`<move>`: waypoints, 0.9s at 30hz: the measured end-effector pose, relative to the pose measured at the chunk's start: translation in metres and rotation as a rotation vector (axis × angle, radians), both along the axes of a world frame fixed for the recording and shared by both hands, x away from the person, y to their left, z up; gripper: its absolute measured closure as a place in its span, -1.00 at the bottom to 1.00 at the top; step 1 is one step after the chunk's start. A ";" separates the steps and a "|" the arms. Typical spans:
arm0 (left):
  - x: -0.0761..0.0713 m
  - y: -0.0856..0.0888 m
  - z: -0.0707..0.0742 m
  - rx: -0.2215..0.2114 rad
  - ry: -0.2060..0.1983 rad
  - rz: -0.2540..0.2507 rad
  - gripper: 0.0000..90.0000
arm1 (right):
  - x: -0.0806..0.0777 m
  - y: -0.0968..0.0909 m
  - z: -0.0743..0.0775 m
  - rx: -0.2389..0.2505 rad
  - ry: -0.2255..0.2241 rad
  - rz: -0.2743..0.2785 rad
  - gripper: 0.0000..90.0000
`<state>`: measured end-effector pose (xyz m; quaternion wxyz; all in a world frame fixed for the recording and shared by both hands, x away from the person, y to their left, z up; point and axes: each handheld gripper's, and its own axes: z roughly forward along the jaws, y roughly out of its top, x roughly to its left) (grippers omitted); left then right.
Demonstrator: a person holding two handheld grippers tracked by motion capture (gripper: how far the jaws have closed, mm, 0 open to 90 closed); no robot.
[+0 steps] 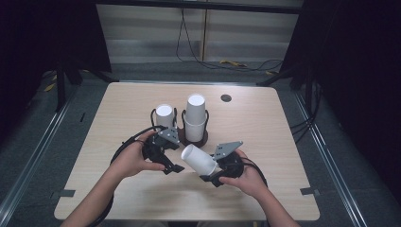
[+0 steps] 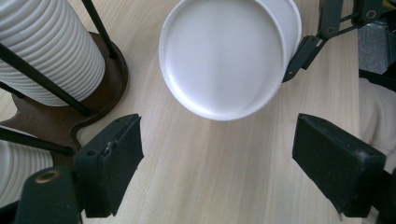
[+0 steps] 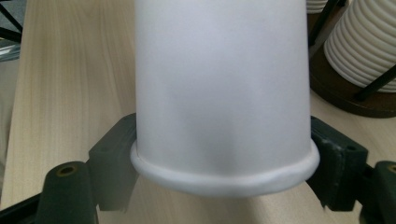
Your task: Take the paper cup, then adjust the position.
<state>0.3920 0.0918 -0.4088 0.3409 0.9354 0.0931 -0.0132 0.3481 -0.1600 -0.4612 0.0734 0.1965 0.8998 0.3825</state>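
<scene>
- Table [image 1: 118, 109]: pale wood top w/ rounded corners, small dark round hole [image 1: 226, 98] nr far edge.
- Cup rack [image 1: 195, 138]: dark brown wood base w/ thin black wire uprights, mid-table; holds 2 stacks of white cups upside down. Taller stack [image 1: 195, 116] on the right, shorter stack [image 1: 164, 116] on the left; ribbed look from nested rims in left gripper view.
- White paper cup [image 1: 198, 159]: plain, smooth, matte, no print. Held on its side above table, just in front of rack, between the two hands. Tapered: narrow closed base points left toward left tongs, wide rolled rim sits at right tongs. Right gripper view: rim bead slightly dented/wavy where squeezed. Left gripper view: flat round bottom w/ raised edge ring faces cam.
- Right tongs [image 1: 213, 171]: clenched on the cup at rim end, one jaw each side of the wall, pressing it.
- Left tongs [image 1: 174, 167]: released, jaws spread wide, nothing between them; cup base just ahead of them, not touching.
</scene>
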 end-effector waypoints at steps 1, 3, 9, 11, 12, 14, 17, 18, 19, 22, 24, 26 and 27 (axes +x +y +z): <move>0.000 0.000 0.000 -0.002 0.001 -0.001 -0.65 | 0.000 0.000 0.000 -0.001 0.004 0.000 -0.51; -0.001 -0.002 0.000 -0.014 -0.002 -0.013 -0.65 | -0.001 0.000 0.000 -0.013 0.002 0.001 -0.51; -0.002 -0.007 -0.004 0.002 0.007 -0.030 -0.65 | -0.002 0.002 -0.001 -0.026 0.007 0.020 -0.51; -0.002 -0.008 -0.004 -0.006 0.001 -0.038 -0.65 | -0.003 0.002 -0.001 -0.031 0.008 0.025 -0.51; -0.001 -0.008 -0.004 -0.009 0.015 -0.041 -0.65 | -0.003 0.003 -0.001 -0.033 0.007 0.027 -0.51; -0.002 -0.009 -0.005 -0.012 0.017 -0.038 -0.65 | -0.003 0.003 -0.001 -0.040 0.009 0.030 -0.51; -0.002 -0.010 -0.005 -0.015 0.024 -0.050 -0.65 | -0.004 0.003 -0.001 -0.037 0.012 0.035 -0.52; -0.002 -0.010 -0.005 -0.018 0.027 -0.051 -0.65 | -0.004 0.003 -0.001 -0.038 0.011 0.032 -0.52; -0.002 -0.011 -0.005 -0.016 0.027 -0.053 -0.64 | -0.004 0.003 -0.001 -0.036 0.014 0.034 -0.52; -0.002 -0.011 -0.005 -0.006 0.023 -0.051 -0.64 | -0.003 0.005 -0.001 -0.036 0.011 0.043 -0.52; -0.002 -0.011 -0.005 0.000 0.019 -0.064 -0.63 | -0.003 0.007 -0.001 -0.031 0.016 0.045 -0.52; -0.002 -0.012 -0.005 -0.004 0.021 -0.068 -0.63 | -0.004 0.007 -0.002 -0.034 0.011 0.051 -0.52; -0.003 -0.012 -0.005 -0.005 0.021 -0.068 -0.61 | -0.004 0.008 -0.002 -0.033 0.017 0.051 -0.52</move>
